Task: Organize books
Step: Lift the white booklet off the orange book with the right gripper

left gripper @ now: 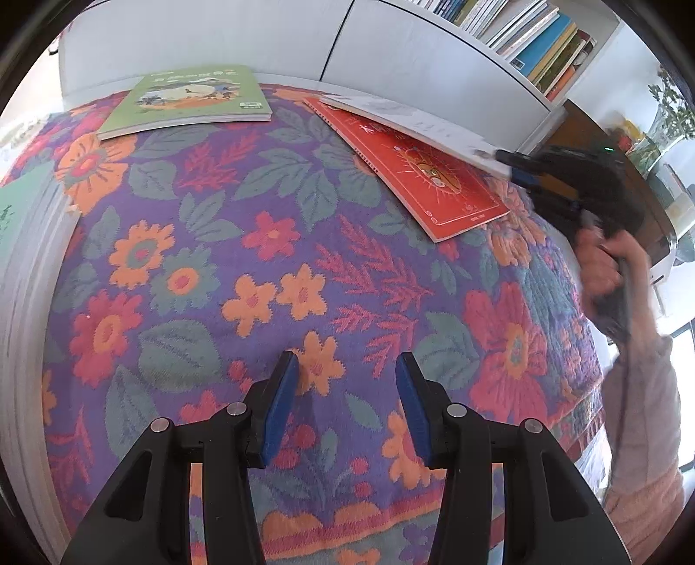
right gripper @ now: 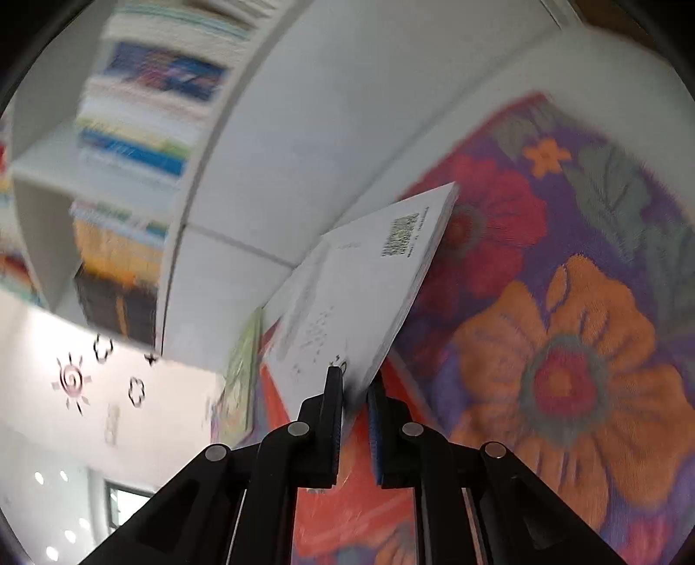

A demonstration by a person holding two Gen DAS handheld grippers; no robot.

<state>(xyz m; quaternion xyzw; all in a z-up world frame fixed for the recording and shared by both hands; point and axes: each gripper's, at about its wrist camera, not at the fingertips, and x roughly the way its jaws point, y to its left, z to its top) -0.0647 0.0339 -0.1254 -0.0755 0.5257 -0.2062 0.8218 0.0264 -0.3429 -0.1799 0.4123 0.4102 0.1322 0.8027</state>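
Observation:
A white book (left gripper: 412, 119) is tilted up off the red book (left gripper: 417, 169) under it, at the far right of the floral blanket (left gripper: 260, 269). My right gripper (left gripper: 506, 158) is shut on its near corner. In the right wrist view the white book (right gripper: 360, 282) rises from between that gripper's (right gripper: 354, 382) pads, back cover with a barcode showing, and the red book (right gripper: 347, 517) lies below. A green book (left gripper: 191, 98) lies flat at the far left. My left gripper (left gripper: 347, 365) hovers over the blanket, open and holding nothing.
A white bookshelf (left gripper: 534, 39) filled with upright books stands behind the blanket. Another green-covered book or stack (left gripper: 17, 226) sits at the left edge. A person's hand (left gripper: 599, 265) and sleeve hold the right gripper. A potted plant (left gripper: 669, 108) stands at the far right.

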